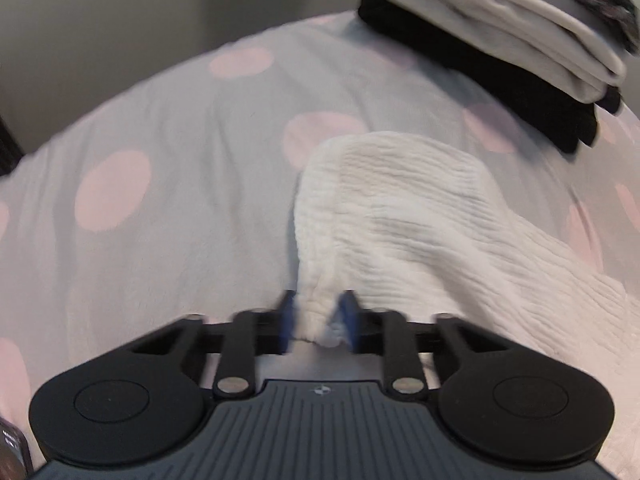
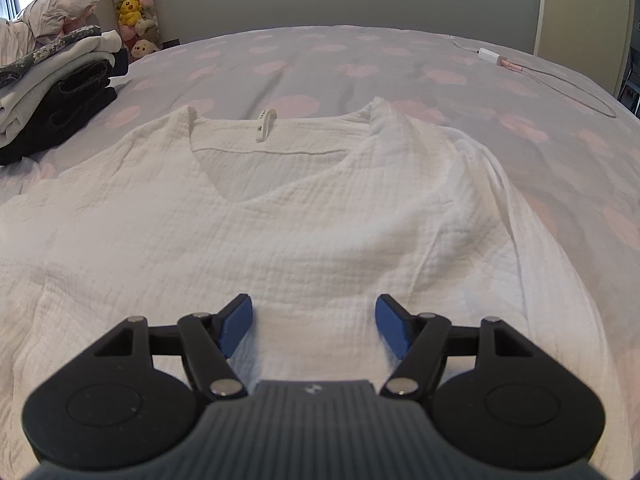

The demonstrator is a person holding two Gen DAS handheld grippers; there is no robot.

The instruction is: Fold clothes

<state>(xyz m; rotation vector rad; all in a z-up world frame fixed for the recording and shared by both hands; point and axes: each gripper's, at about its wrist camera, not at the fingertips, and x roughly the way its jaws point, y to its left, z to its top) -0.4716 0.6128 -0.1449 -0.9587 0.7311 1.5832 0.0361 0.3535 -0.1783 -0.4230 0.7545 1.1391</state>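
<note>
Gripping a bunched sleeve end of the white blouse (image 1: 400, 208), the left tool (image 1: 318, 320) is clenched; the right tool (image 2: 316, 326) hangs released above the blouse on the bed (image 2: 320, 56).

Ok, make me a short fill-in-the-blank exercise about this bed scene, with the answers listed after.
1. The white top lies spread on a bedsheet with pink ____.
2. The left tool is pinching a bunched bit of the ____ fabric.
3. The right tool hovers over the top with its jaws ____.
4. In the right wrist view, the stack of folded clothes sits to the ____ of the top.

Answers: dots; white; open; left
</note>
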